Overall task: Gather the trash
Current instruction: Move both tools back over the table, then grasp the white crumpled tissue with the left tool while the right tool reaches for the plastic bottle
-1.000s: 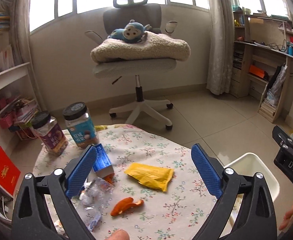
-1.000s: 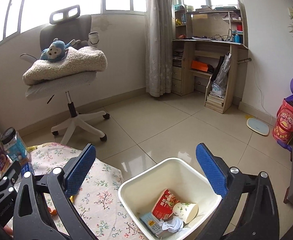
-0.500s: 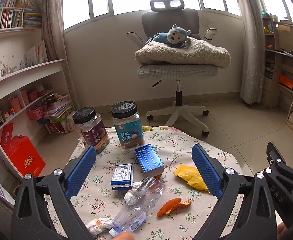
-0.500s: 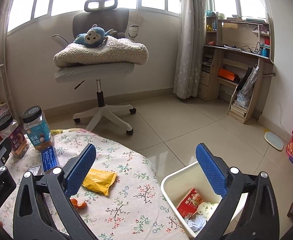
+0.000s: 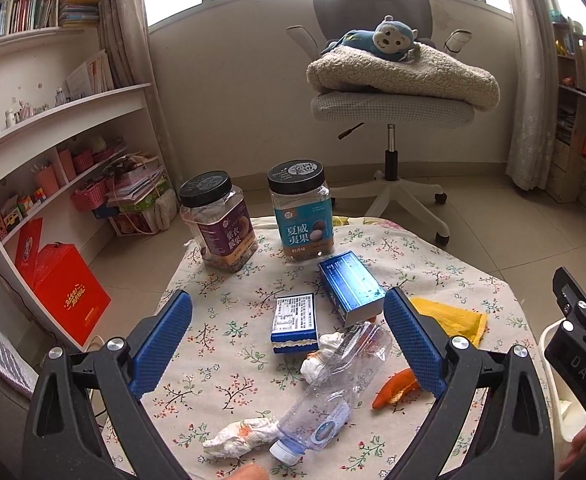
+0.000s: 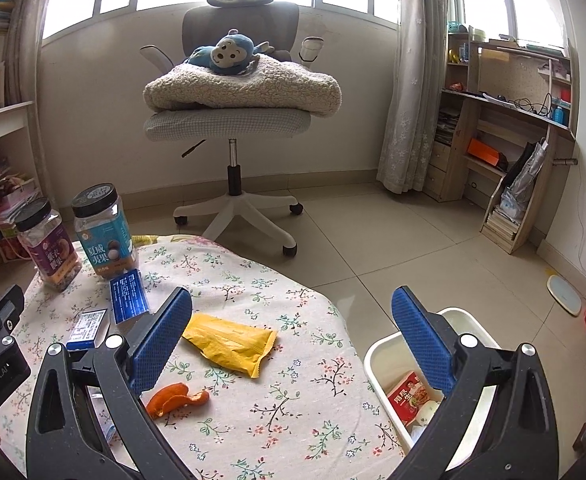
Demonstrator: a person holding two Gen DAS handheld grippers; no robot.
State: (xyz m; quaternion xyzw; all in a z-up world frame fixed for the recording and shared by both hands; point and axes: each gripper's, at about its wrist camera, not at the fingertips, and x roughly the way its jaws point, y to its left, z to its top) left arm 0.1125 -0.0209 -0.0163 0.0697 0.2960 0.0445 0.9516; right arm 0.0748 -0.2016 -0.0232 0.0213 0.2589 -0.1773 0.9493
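— So, left gripper [image 5: 288,336]?
— Spread wide, empty, hovering above the flowered tabletop [image 5: 221,364]. Between its blue pads: a small blue box [image 5: 295,322] and a crumpled clear bottle [image 5: 333,384] lying on its side, cap toward the camera. Touching the bottle's cap end, a wad of white tissue [image 5: 239,436]; another wad [image 5: 319,356] between bottle and small box. Just behind the right pad, a longer blue box [image 5: 349,288]. Orange peel [image 5: 393,390] low beside that pad, partly hidden by it.
— And the right gripper [image 6: 292,336]?
— Also spread wide, holding nothing. Yellow wrapper [image 6: 229,342] flat on the tabletop, just beside the left pad, nearer that pad than the right one. Orange peel again below it, close against the left finger. White bin [image 6: 377,356] on the floor at the tabletop's right edge, partly behind the right finger, with a red packet [image 6: 407,398] inside.
— Anything further back?
— Two black-lidded jars [image 5: 301,212] upright at the far edge, side by side, well apart from both grippers.
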